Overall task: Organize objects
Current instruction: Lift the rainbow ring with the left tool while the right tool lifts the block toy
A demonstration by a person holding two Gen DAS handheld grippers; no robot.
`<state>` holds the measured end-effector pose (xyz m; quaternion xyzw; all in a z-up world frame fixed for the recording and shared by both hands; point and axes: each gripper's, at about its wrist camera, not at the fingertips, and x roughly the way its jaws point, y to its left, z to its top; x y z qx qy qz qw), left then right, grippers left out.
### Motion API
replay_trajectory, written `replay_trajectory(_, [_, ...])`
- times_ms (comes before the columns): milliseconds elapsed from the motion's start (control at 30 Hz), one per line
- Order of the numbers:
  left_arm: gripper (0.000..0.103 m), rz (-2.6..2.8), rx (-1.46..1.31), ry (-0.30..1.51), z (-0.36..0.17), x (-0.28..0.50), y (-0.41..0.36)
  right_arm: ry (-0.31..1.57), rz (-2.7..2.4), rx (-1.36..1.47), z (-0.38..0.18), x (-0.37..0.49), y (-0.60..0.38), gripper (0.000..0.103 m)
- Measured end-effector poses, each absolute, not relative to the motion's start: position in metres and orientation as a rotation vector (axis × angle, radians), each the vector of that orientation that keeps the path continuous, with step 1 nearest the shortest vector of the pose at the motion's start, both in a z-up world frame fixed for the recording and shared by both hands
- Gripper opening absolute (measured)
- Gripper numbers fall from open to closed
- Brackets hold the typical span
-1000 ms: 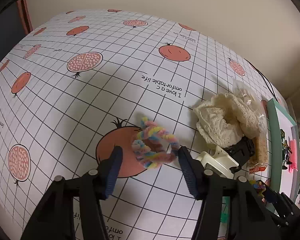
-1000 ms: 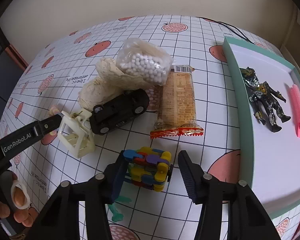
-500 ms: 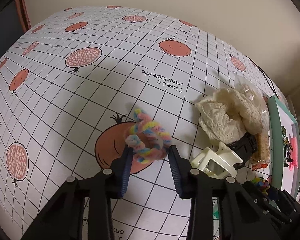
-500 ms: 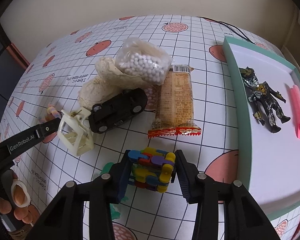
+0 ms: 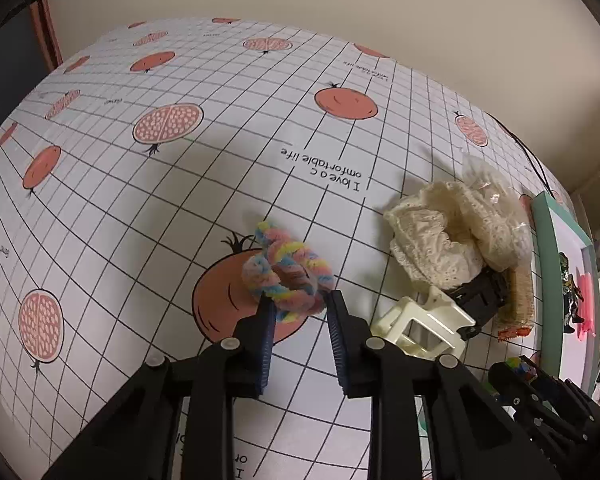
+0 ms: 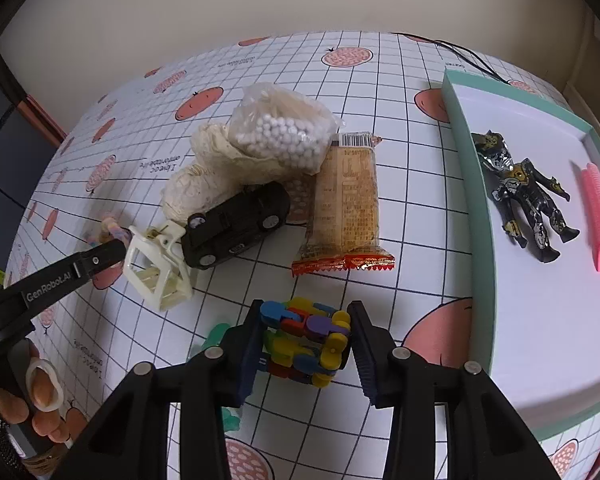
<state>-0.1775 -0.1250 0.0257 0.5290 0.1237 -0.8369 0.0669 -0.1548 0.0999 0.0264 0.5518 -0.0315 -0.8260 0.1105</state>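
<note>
A: We start with the tray (image 6: 456, 128), right of the right gripper (image 6: 305, 338). Status?

B: We have its jaws clamped on the linked block toy (image 6: 305, 340), lifted just above the cloth. The left gripper (image 5: 298, 312) pinches the pastel chenille ring (image 5: 288, 276) at its near edge.

A: Risks?

B: We judge that shallow bite may slip; the white clip (image 5: 424, 326), just right of it, may snag.

Your right gripper (image 6: 305, 342) clamps the colourful block toy (image 6: 306, 340) above the tablecloth (image 6: 412, 216). Beyond it lie a snack pack (image 6: 346, 204) and black toy car (image 6: 236, 226).
</note>
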Motion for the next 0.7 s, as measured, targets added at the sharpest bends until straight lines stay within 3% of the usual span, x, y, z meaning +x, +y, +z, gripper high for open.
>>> replay_trajectory(133, [0.022, -2.522, 1.587, 0.375, 0.028, -0.176, -0.125, -0.11, -2.442, 1.6, 0.031, -0.153, 0.105, 0.043])
replay_trajectory(267, [0.011, -2.523, 1.564, 0.414, 0.033, -0.176, -0.129, -0.131, -2.455, 1.561, 0.039, -0.152, 0.109, 0.043])
replay_trajectory(700, [0.007, -2.538, 1.508, 0.49, 0.04, -0.174, -0.138, -0.133, -2.465, 1.538, 0.043, -0.151, 0.113, 0.043])
